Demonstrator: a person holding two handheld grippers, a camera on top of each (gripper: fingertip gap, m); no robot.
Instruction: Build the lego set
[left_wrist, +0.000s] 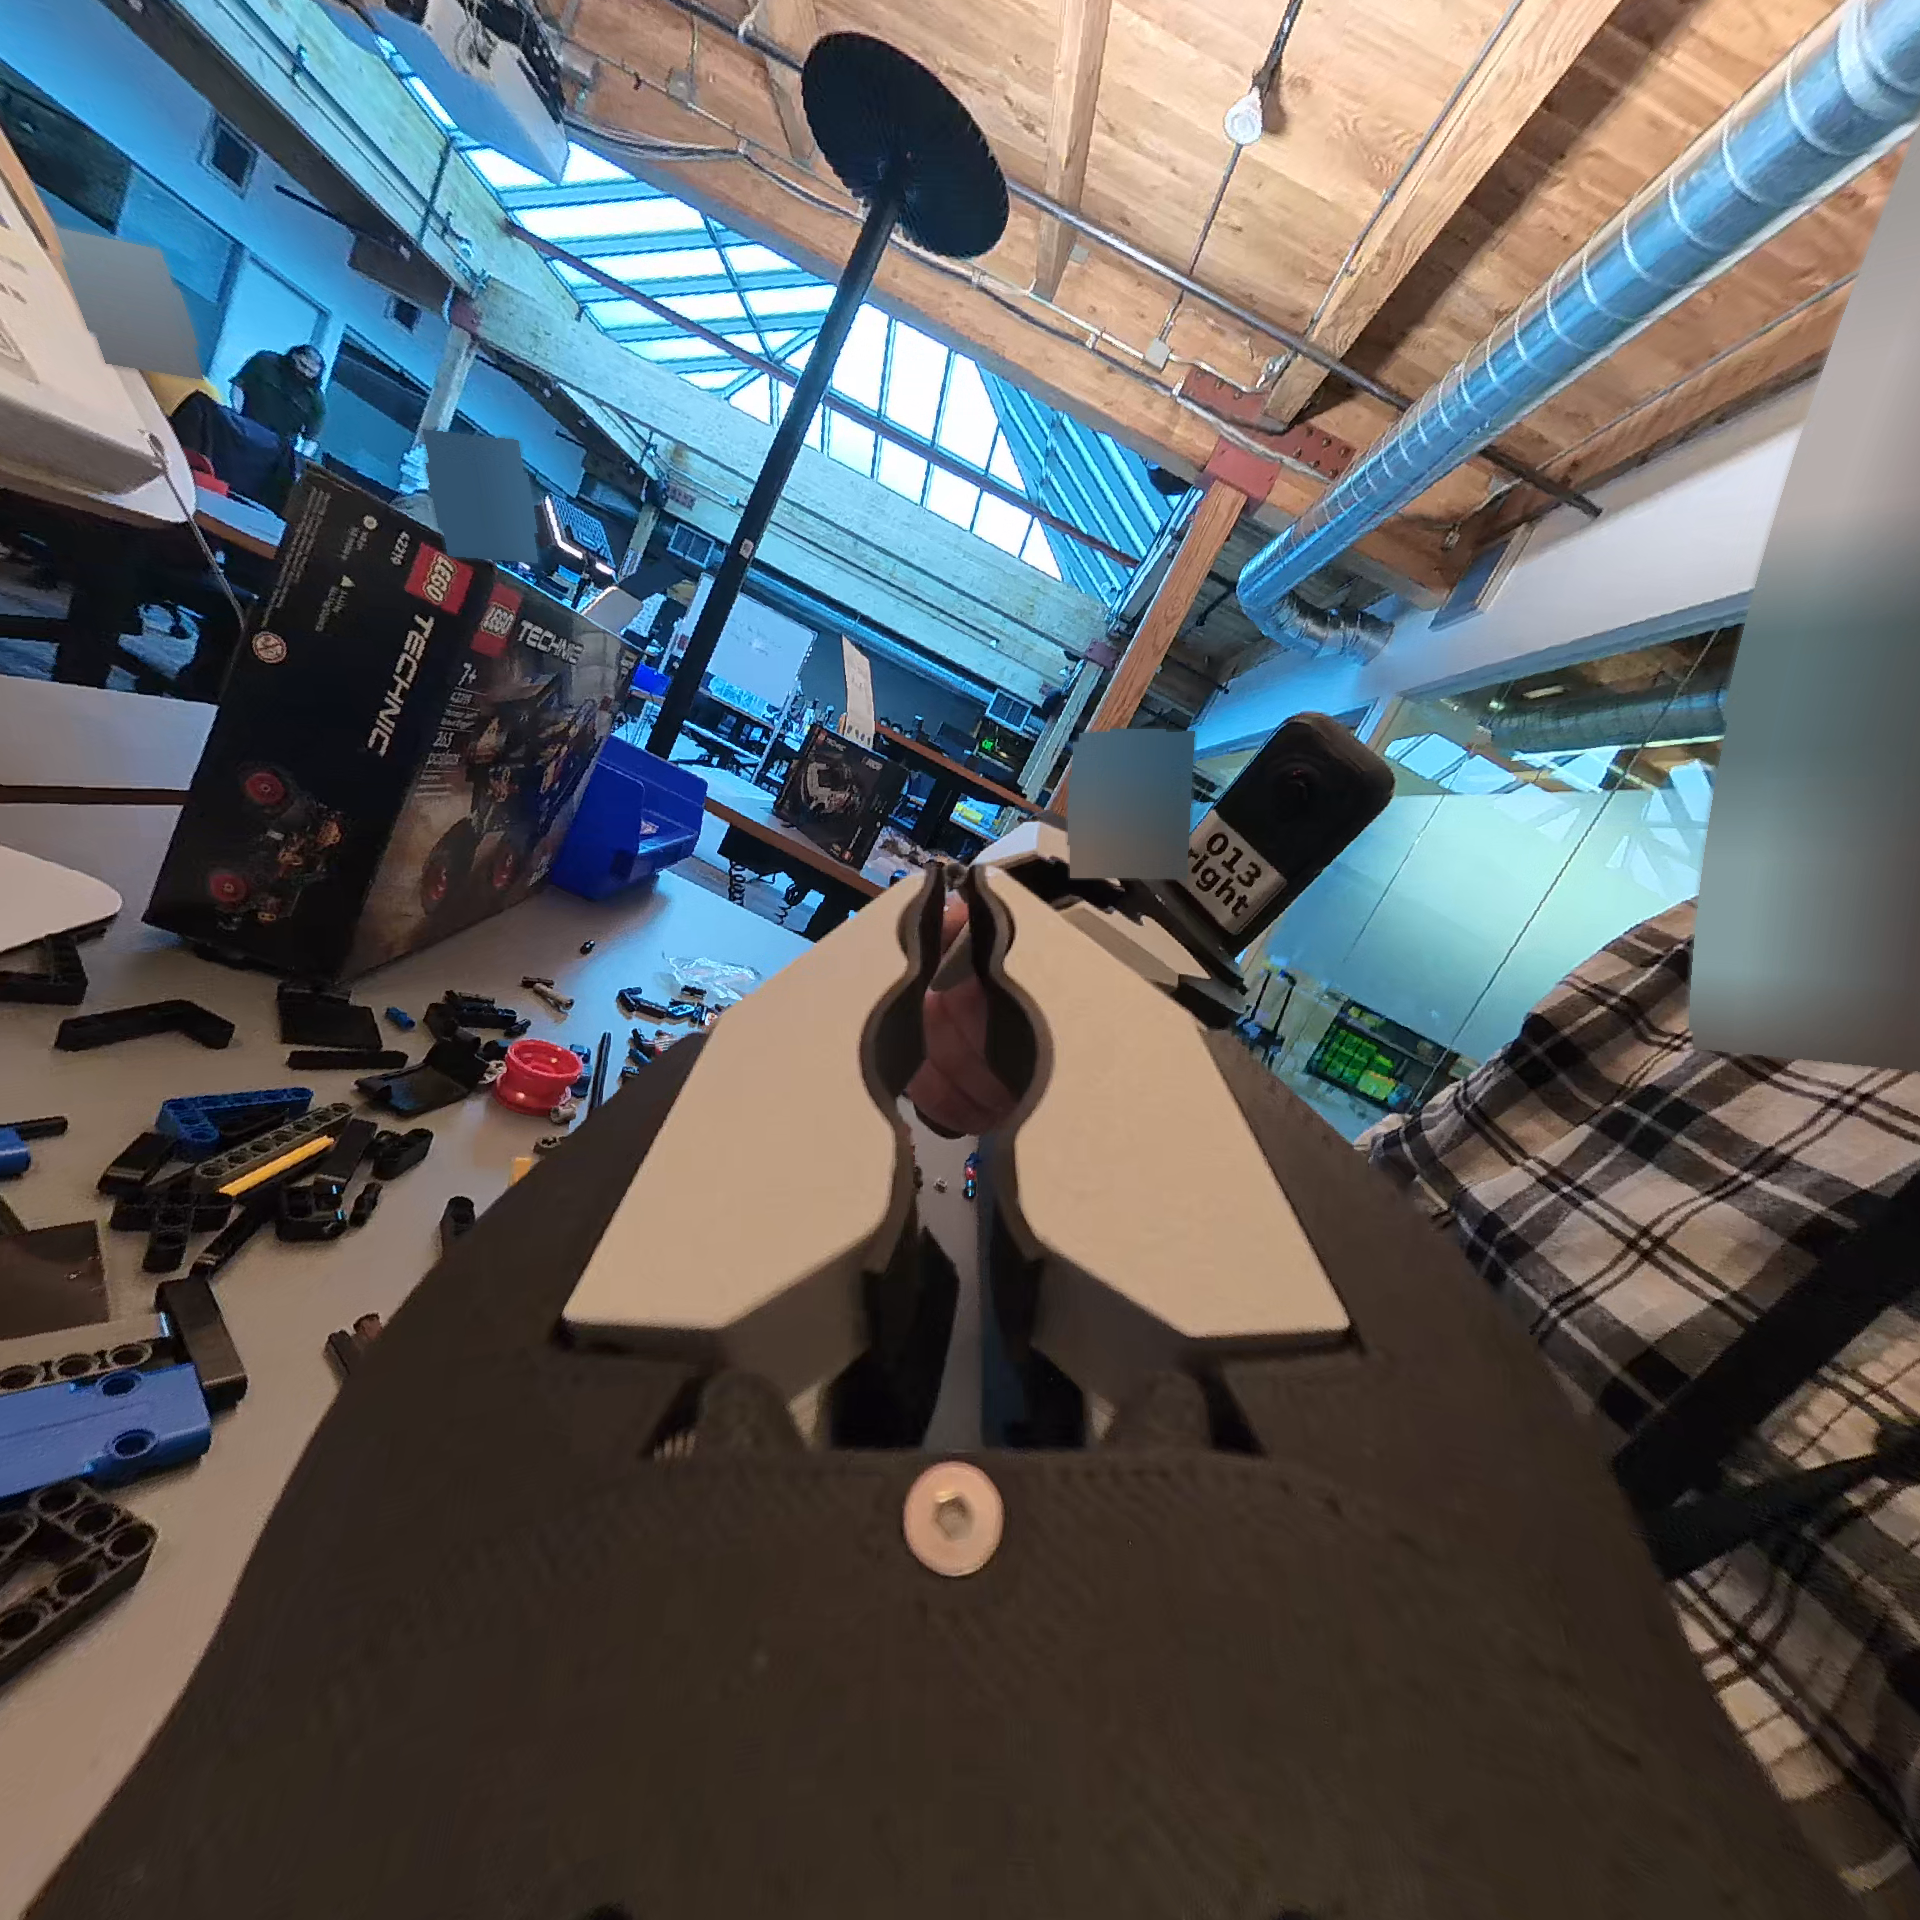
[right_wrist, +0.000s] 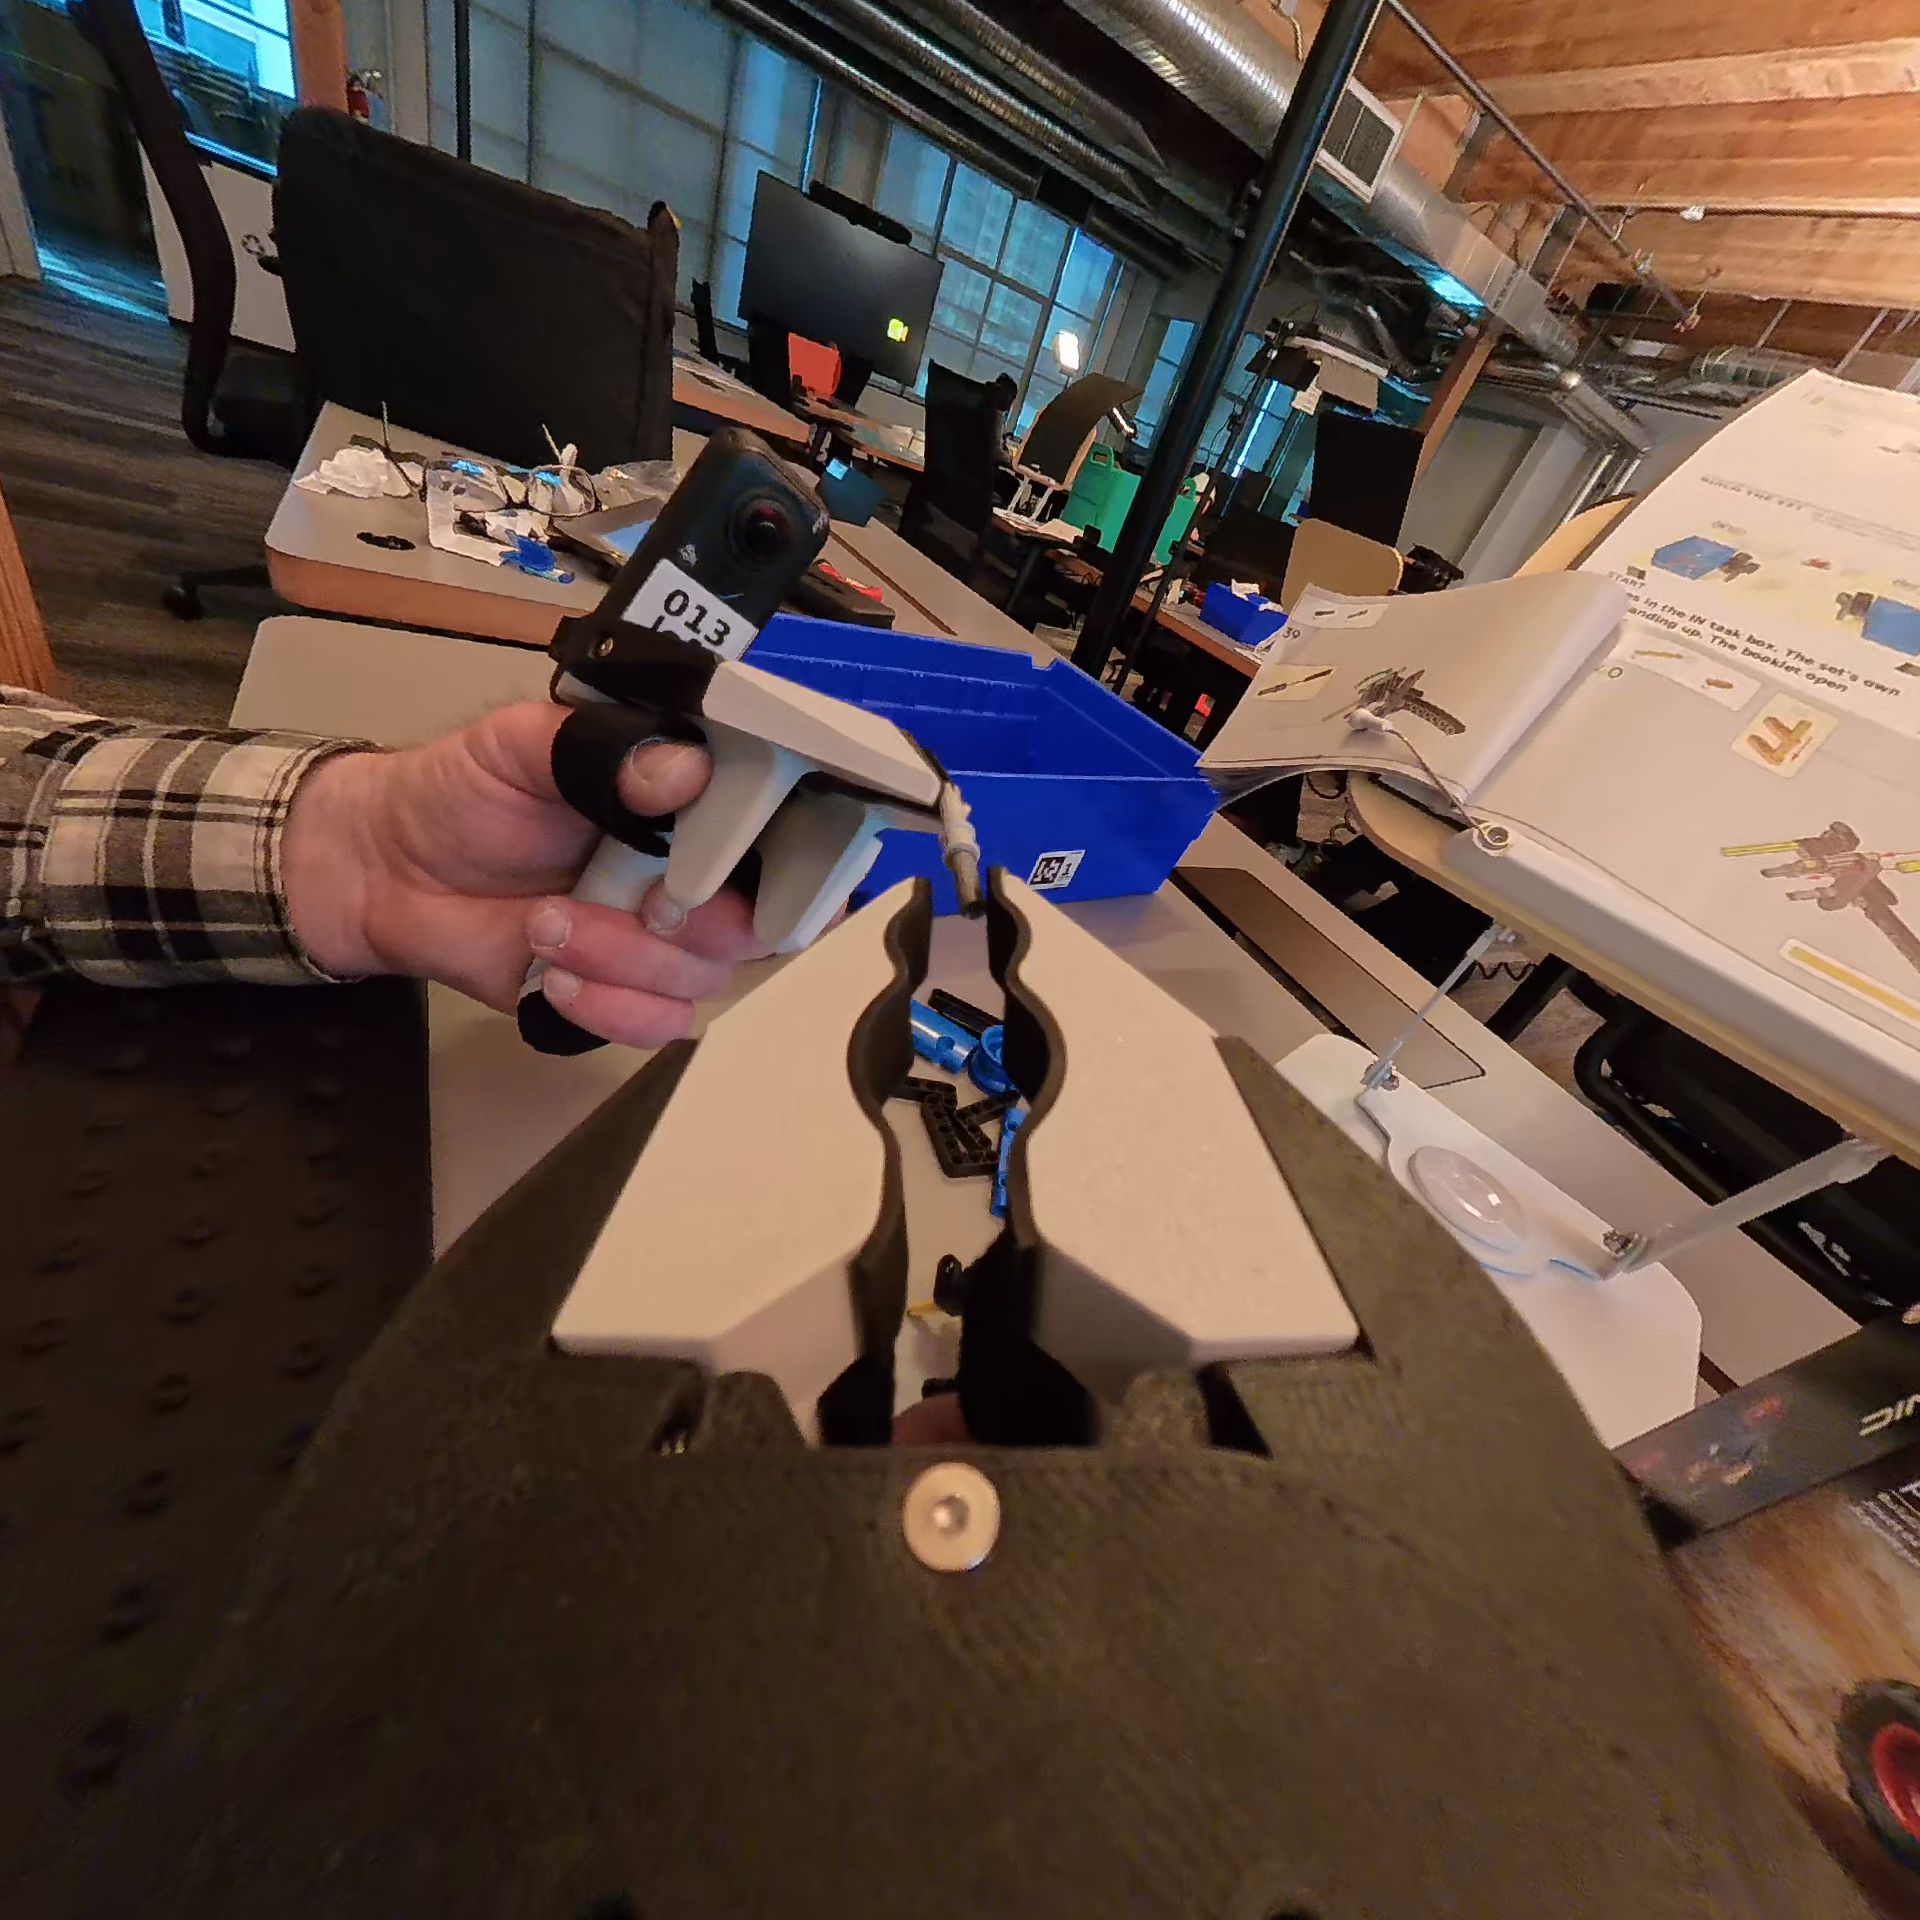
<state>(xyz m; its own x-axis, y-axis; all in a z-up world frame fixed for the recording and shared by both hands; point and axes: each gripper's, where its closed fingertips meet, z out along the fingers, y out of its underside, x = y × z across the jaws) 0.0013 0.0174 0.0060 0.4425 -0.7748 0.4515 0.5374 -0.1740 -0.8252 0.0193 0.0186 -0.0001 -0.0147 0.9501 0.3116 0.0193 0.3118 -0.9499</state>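
Observation:
My left gripper is shut on a small grey pin, which is barely visible between its tips in the left wrist view. In the right wrist view, a hand holds the left gripper up at the left, with the pin hanging down from its tip. My right gripper is narrowly open, and the pin's lower end sits in the gap near the right finger. Both grippers are raised above the table. Loose black and blue parts lie on the table below.
Many loose beams, a red wheel hub and a yellow axle lie at the left. The set's box and a blue bin stand behind. An open instruction booklet sits on a stand at the right. A black pole rises behind. The tips of both grippers are at nearly the same place. The red wheel hub is about 25 cm from both grippers' fingertips.

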